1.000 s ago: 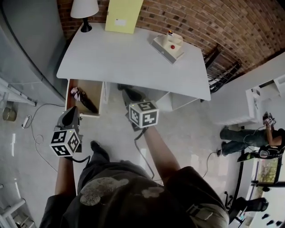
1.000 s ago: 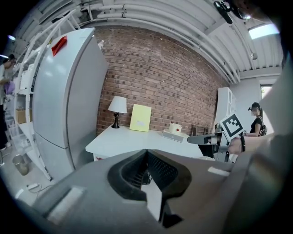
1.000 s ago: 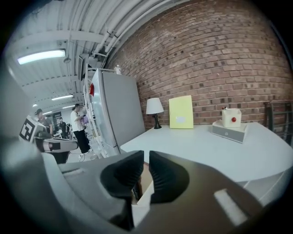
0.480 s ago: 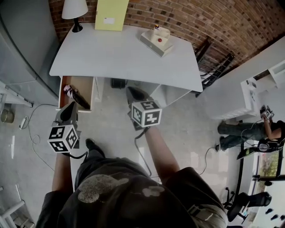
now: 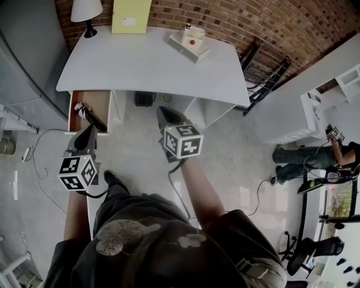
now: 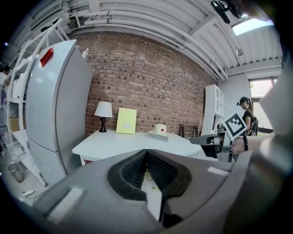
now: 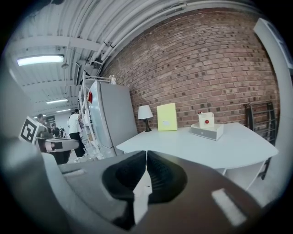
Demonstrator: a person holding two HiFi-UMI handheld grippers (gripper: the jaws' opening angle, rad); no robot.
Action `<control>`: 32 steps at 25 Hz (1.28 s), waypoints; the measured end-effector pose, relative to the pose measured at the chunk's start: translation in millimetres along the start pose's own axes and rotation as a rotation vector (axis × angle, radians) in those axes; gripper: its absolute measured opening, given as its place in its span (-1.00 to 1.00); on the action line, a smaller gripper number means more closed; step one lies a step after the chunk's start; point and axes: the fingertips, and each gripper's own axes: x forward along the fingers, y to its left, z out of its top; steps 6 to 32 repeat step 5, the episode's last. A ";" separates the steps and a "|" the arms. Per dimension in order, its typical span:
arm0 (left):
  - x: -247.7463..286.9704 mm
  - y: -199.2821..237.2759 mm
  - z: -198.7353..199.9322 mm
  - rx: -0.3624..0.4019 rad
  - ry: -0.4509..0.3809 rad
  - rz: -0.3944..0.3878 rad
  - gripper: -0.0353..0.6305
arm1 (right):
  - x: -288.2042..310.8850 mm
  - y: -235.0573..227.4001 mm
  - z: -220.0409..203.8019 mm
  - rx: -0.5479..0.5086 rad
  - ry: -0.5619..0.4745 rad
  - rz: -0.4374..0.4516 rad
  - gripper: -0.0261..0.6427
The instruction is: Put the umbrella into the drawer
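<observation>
The umbrella, dark with a pink and white patch, lies inside the open wooden drawer at the left end of the white desk. My left gripper hovers just in front of the drawer, a little short of its front edge, jaws shut and empty. My right gripper is held out before the desk's middle opening, off the desk, also shut on nothing. Neither gripper touches the umbrella or the drawer.
A lamp, a yellow card and a white box with a red dot stand on the desk. A grey fridge is left of the drawer. A folded rack leans at the right; a person sits beyond.
Both grippers have drawn back from the desk, so it now lies farther from them. The drawer stays open with the umbrella in it.
</observation>
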 end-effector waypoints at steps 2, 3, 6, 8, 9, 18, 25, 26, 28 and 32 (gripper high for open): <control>-2.4 -4.5 -2.7 -0.005 0.000 0.002 -0.86 | -5.8 -0.4 -2.0 0.002 -0.003 0.003 -0.89; -3.9 -6.7 -4.0 -0.006 0.001 0.003 -0.86 | -8.6 -0.5 -3.4 0.002 -0.003 0.004 -0.89; -6.9 -11.0 -6.6 -0.010 0.001 0.003 -0.86 | -14.0 -0.6 -6.4 0.002 -0.002 0.006 -0.89; -6.9 -11.0 -6.6 -0.010 0.001 0.003 -0.86 | -14.0 -0.6 -6.4 0.002 -0.002 0.006 -0.89; -6.9 -11.0 -6.6 -0.010 0.001 0.003 -0.86 | -14.0 -0.6 -6.4 0.002 -0.002 0.006 -0.89; -6.9 -11.0 -6.6 -0.010 0.001 0.003 -0.86 | -14.0 -0.6 -6.4 0.002 -0.002 0.006 -0.89; -6.9 -11.0 -6.6 -0.010 0.001 0.003 -0.86 | -14.0 -0.6 -6.4 0.002 -0.002 0.006 -0.89; -6.9 -11.0 -6.6 -0.010 0.001 0.003 -0.86 | -14.0 -0.6 -6.4 0.002 -0.002 0.006 -0.89; -6.9 -11.0 -6.6 -0.010 0.001 0.003 -0.86 | -14.0 -0.6 -6.4 0.002 -0.002 0.006 -0.89; -6.9 -11.0 -6.6 -0.010 0.001 0.003 -0.86 | -14.0 -0.6 -6.4 0.002 -0.002 0.006 -0.89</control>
